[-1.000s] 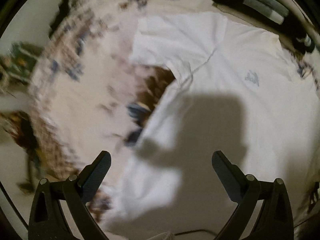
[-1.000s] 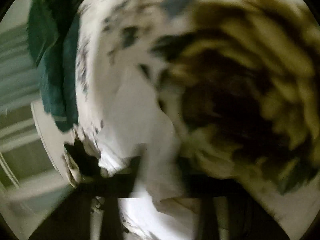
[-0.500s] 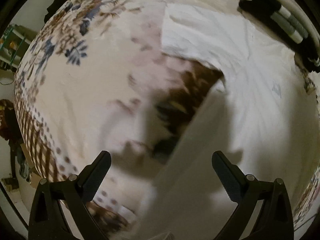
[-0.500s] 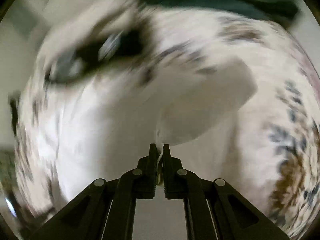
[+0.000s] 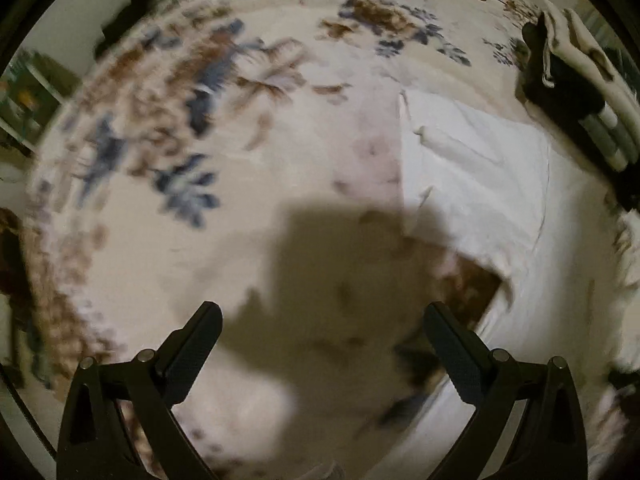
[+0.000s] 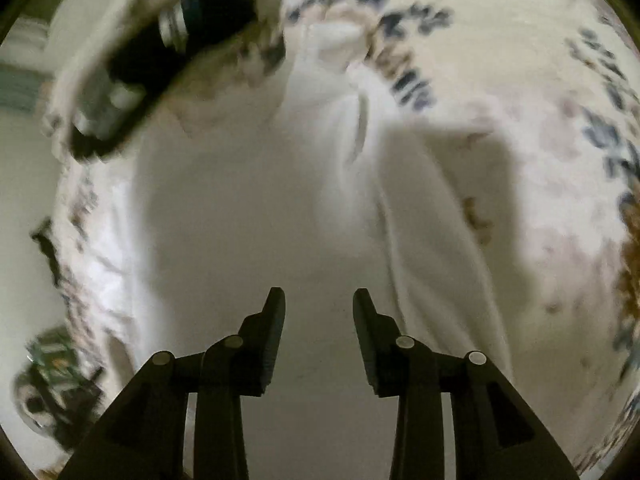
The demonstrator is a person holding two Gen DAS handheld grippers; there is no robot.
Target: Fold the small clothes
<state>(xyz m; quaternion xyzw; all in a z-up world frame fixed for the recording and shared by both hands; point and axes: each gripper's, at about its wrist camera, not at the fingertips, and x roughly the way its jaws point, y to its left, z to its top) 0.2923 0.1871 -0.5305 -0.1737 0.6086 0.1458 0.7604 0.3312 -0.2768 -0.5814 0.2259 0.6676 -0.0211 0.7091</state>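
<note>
A white T-shirt [image 5: 472, 176] lies spread on a floral blanket [image 5: 192, 160], at the right of the left wrist view. My left gripper [image 5: 322, 316] is open and empty above the bare blanket, left of the shirt. In the right wrist view the white T-shirt [image 6: 256, 208] fills the middle, blurred. My right gripper [image 6: 319, 300] is open and empty just above the shirt's fabric.
A pile of dark and cream folded clothes [image 5: 576, 80] sits at the blanket's far right edge; it shows blurred in the right wrist view [image 6: 160, 52]. The blanket's edge and floor clutter [image 5: 24, 92] lie at the far left.
My right gripper was shut on the white shirt's fabric and has opened, letting it go. My left gripper has swung left, off the shirt and over bare blanket.
</note>
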